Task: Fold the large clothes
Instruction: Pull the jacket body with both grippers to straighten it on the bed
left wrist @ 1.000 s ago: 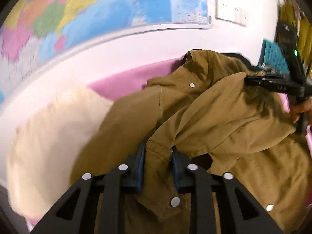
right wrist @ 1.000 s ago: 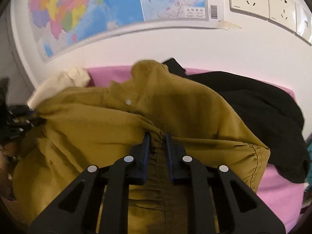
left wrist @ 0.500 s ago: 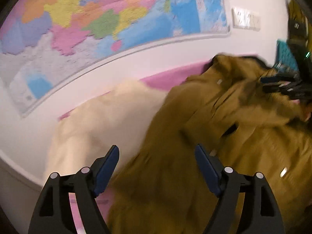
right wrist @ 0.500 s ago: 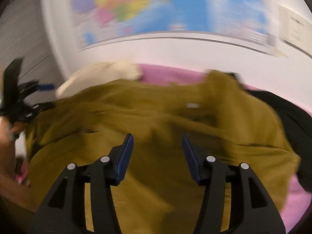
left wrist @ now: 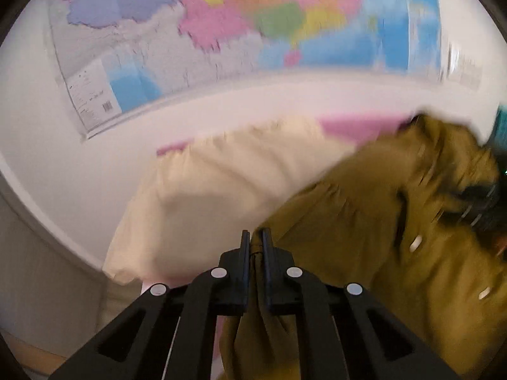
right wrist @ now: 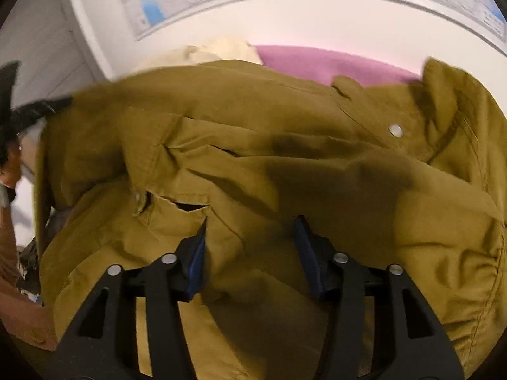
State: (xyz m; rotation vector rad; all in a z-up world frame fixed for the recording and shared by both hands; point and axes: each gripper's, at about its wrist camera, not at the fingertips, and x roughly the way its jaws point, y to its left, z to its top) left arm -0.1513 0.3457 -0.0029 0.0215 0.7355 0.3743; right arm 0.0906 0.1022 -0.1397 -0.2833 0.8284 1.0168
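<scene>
Mustard jacket (right wrist: 285, 158) lies crumpled on the pink surface (right wrist: 317, 63), with a cream garment (left wrist: 221, 190) at its far left. Left claw (left wrist: 256, 247) is clamped on a jacket fold; right claw (right wrist: 250, 247) hangs apart over the cloth, gripping nothing.

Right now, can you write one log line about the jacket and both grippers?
left gripper: shut on jacket edge | right gripper: open over jacket | fold: unfinished
</scene>
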